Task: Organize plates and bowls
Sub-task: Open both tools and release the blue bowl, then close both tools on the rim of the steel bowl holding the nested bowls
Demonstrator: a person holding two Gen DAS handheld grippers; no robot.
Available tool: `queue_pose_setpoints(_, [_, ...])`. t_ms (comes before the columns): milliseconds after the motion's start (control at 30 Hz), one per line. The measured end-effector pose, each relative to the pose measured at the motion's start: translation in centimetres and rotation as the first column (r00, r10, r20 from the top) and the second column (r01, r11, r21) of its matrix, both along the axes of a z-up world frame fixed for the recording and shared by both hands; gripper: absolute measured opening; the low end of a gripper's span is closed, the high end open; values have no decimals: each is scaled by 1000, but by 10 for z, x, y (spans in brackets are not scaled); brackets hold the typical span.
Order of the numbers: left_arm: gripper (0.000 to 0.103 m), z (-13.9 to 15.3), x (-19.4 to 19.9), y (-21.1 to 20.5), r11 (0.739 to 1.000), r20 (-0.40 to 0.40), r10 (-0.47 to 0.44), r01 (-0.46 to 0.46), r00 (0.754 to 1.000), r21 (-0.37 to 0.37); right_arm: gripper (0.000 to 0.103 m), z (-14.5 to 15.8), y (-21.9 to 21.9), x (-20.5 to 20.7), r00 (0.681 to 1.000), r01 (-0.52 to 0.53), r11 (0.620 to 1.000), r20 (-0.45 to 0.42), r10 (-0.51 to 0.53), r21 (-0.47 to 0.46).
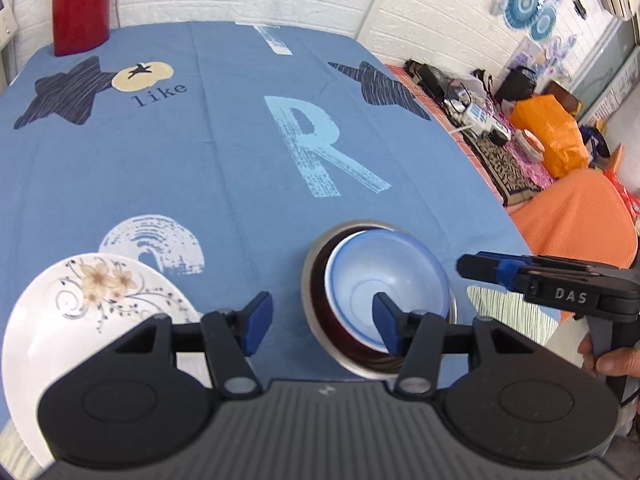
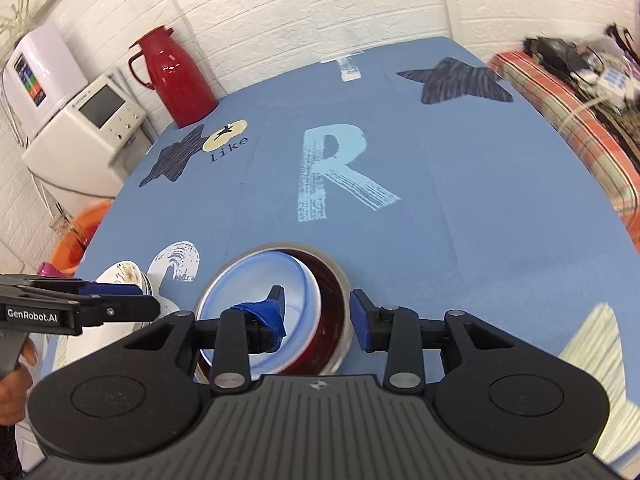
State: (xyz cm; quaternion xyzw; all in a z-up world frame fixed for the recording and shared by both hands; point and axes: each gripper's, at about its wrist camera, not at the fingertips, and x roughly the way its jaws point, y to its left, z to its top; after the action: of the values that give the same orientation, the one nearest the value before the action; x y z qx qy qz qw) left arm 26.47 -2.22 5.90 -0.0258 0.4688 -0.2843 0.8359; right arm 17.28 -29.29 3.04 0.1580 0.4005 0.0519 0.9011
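Left wrist: red thermos (image 1: 80,4) far back, floral plate (image 1: 60,320) beside left tongs (image 1: 320,320).

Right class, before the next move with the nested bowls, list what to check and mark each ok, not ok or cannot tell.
1. Blue bowl sits inside the metal bowl: ok, though tilted.
2. Right tool open: ok.
3. Right tool straddles the metal bowl's rim: cannot tell.
4. Left tool open and empty: ok.
5. Floral plate apart from the bowls: ok.
6. Red flask far from both tools: ok.
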Motion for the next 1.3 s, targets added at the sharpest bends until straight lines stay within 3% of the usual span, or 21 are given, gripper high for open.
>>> queue_pose_setpoints(100, [54,-1,7,5,999,-13,-23,23,1000,32,20,-4,-8,-12,999,41,999,-21,-41,21])
queue_pose_setpoints(333, [54,-15,30,-2,989,-36,-90,94,995,118,20,-15,-13,-16,991,93,995,-92,-95,-24])
queue_pose_setpoints(467, [54,-26,41,-13,979,-49,-124,130,991,159,20,-23,-18,-13,987,94,994,-137,-85,62])
queue_pose_setpoints(1167, [56,-57,56,-23,984,-110,-118,131,987,119,23,-50,-17,24,976,52,997,-214,-37,64])
queue_pose_setpoints(1300, [56,-57,54,-23,985,-102,-111,123,989,117,25,-52,-15,22,983,39,998,-181,-31,44])
